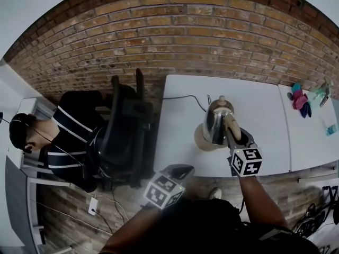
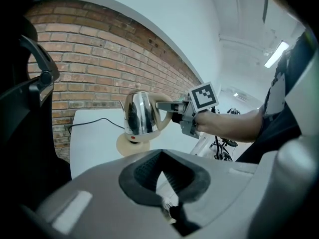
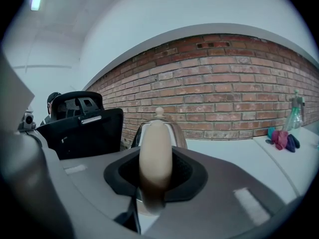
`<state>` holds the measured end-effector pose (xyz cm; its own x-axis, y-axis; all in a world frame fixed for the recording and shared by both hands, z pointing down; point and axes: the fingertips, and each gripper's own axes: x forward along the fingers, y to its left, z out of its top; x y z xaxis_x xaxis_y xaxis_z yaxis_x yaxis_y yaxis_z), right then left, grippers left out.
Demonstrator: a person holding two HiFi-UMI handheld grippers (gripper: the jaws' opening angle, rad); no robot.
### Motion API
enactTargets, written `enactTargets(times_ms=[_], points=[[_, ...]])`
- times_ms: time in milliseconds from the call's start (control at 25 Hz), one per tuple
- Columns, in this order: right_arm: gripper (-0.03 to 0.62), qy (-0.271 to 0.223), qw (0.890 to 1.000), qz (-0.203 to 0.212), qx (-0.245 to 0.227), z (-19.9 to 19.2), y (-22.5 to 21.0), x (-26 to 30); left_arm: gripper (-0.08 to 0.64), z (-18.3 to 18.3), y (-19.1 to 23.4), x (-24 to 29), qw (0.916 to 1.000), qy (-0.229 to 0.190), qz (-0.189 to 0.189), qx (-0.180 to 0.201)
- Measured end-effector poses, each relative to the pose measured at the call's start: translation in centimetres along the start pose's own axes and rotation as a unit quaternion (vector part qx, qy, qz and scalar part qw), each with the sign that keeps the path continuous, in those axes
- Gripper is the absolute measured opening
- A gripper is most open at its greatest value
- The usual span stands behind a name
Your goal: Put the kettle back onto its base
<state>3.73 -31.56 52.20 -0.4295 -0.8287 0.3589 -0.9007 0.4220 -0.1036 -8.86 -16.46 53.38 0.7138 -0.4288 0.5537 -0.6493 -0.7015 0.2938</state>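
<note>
Kettle (image 1: 214,124) of mirror-bright steel, beige handle (image 1: 231,124) pinched in right hand-held gripper (image 1: 236,136); left hand-held gripper (image 1: 178,170) empty, jaws apart.

— What's on the white table (image 1: 254,142)?
— A round beige base (image 1: 199,140) near the front edge. A black cord (image 1: 183,97) lies across the back left corner.
— And the second table (image 1: 312,147)?
— It stands against the first one's right side. Pink and blue cloths (image 1: 301,100) lie at the back, a clear spray bottle (image 1: 319,95) is just beside them, and a small blue thing (image 1: 331,129) sits nearer the front.
</note>
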Motion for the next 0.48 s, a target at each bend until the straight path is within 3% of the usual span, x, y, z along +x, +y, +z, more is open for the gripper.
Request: enactTargets(times_ms=[480], points=[[0.109, 0.009, 1.000, 0.013, -0.008, -0.4, 0.9, 3.7, 0.002, -1.1, 1.4, 0.0, 0.9998, 0.018, 0.012, 0.003]])
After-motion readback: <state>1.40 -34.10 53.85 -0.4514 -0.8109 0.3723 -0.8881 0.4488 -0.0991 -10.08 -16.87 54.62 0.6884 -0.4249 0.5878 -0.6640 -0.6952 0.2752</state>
